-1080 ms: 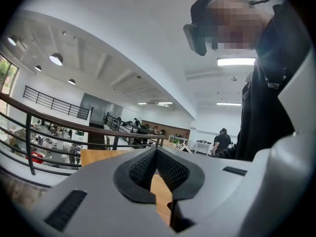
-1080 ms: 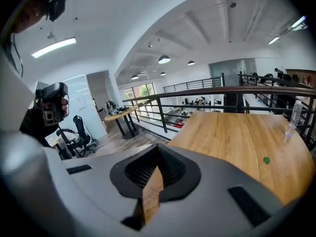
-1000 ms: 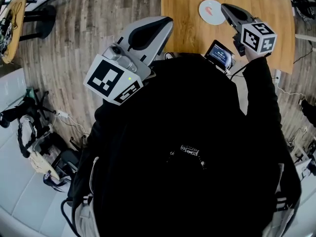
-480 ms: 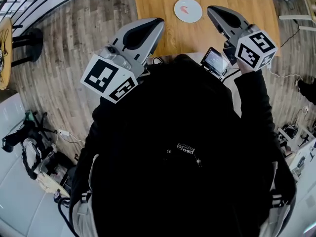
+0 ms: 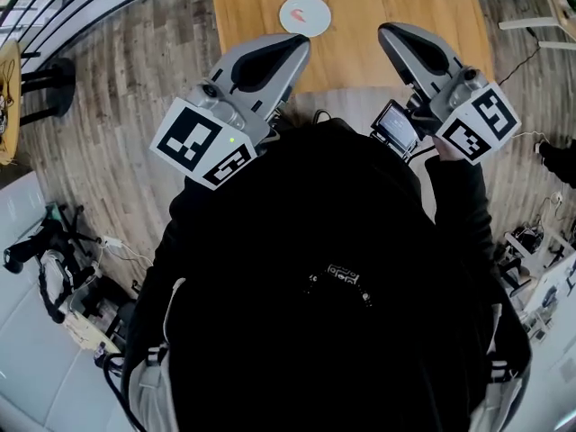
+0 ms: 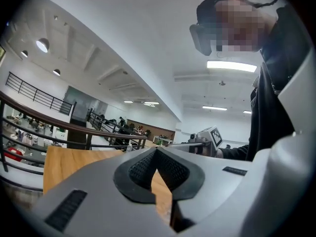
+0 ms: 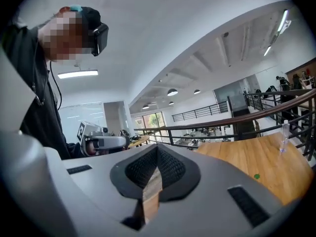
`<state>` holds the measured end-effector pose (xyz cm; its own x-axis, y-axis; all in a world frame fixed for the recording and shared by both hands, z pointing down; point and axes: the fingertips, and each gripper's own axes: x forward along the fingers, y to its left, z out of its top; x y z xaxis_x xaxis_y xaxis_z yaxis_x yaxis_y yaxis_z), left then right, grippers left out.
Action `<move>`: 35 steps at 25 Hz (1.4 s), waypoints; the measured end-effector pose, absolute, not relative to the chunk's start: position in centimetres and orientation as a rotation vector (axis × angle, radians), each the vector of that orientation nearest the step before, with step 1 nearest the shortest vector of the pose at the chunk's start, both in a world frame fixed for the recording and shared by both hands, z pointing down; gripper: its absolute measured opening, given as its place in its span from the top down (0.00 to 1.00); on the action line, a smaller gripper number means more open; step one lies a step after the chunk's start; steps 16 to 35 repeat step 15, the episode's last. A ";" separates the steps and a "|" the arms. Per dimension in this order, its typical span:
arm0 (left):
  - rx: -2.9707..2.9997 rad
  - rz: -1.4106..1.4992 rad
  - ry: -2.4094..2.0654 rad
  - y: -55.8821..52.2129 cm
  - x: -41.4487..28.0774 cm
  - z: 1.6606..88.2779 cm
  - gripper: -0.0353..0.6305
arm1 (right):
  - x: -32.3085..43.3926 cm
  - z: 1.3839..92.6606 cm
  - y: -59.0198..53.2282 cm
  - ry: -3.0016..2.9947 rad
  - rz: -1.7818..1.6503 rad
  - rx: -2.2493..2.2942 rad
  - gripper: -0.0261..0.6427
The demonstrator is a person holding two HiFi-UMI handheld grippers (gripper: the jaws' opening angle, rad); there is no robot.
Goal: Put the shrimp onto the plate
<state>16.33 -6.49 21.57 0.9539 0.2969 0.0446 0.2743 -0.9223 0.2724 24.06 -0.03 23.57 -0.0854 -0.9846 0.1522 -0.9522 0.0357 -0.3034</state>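
A small white plate (image 5: pixel 305 15) lies on the wooden table (image 5: pixel 396 7) at the top of the head view, and a pink shrimp (image 5: pixel 307 12) rests on it. My left gripper (image 5: pixel 300 42) is held up close to my chest, short of the table's near edge, below the plate. Its jaws are shut with nothing between them, which the left gripper view (image 6: pixel 156 150) also shows. My right gripper (image 5: pixel 386 31) hangs over the table's near edge, right of the plate, and is also shut and empty (image 7: pixel 157 147). Both gripper views point up at the ceiling.
A small green bit (image 7: pixel 256 177) and a clear bottle (image 7: pixel 283 134) sit on the table. A dark railing (image 7: pixel 232 120) runs behind the table. Wooden floor (image 5: pixel 117 70) lies to the left, with bags and cables (image 5: pixel 63 268) beside a white edge.
The plate has slid left and up in the head view. My right gripper has come back from beside the plate towards my body. The left one has stayed near my chest.
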 end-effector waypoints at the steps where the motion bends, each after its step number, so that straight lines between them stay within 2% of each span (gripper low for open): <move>1: 2.845 0.116 0.397 -5.6 16.8 21.3 0.94 | 24.2 22.7 1.1 2.186 -0.482 -2.044 0.94; 5: 2.800 0.077 0.354 -2.5 18.2 20.6 0.94 | 24.8 21.6 4.7 2.173 -0.442 -2.023 0.94; 10: 2.915 0.132 0.636 3.3 19.5 21.0 0.94 | 26.7 21.8 9.2 2.114 -0.416 -2.056 0.94; 35: 2.833 0.106 0.537 2.7 19.5 21.2 0.94 | 25.9 22.6 11.0 2.067 -0.416 -2.072 0.94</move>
